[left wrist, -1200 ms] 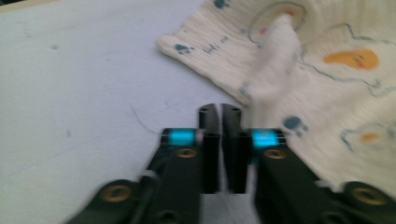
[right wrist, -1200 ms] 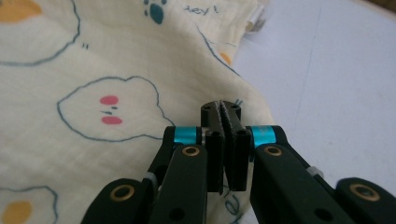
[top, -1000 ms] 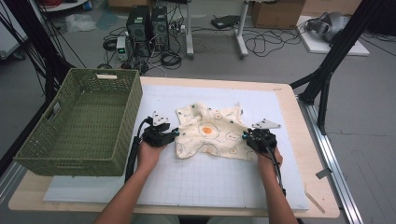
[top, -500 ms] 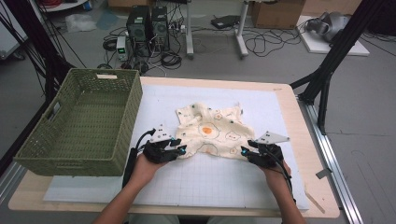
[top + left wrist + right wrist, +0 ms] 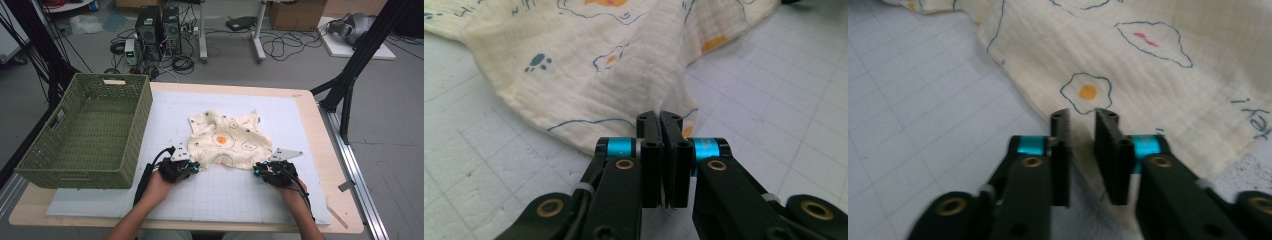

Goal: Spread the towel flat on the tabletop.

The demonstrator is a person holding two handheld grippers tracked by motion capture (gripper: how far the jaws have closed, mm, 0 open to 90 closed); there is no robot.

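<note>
Cloth: I see the cream printed cloth (image 5: 229, 141) lying rumpled on the white gridded mat (image 5: 220, 200) in the middle of the tabletop (image 5: 327, 150), right of the green basket (image 5: 87, 132)
Left tongs: my left tongs (image 5: 659, 116) sit at the cloth's near left corner, jaws clenched on a pinch of its edge, which rises in a small ridge above them
Right tongs: my right tongs (image 5: 1082, 116) are at the near right edge, jaws released with a gap between them, the hem running down into that gap
Hands: both hands come in from the near side, left hand (image 5: 159, 186) and right hand (image 5: 290, 189) well apart
</note>
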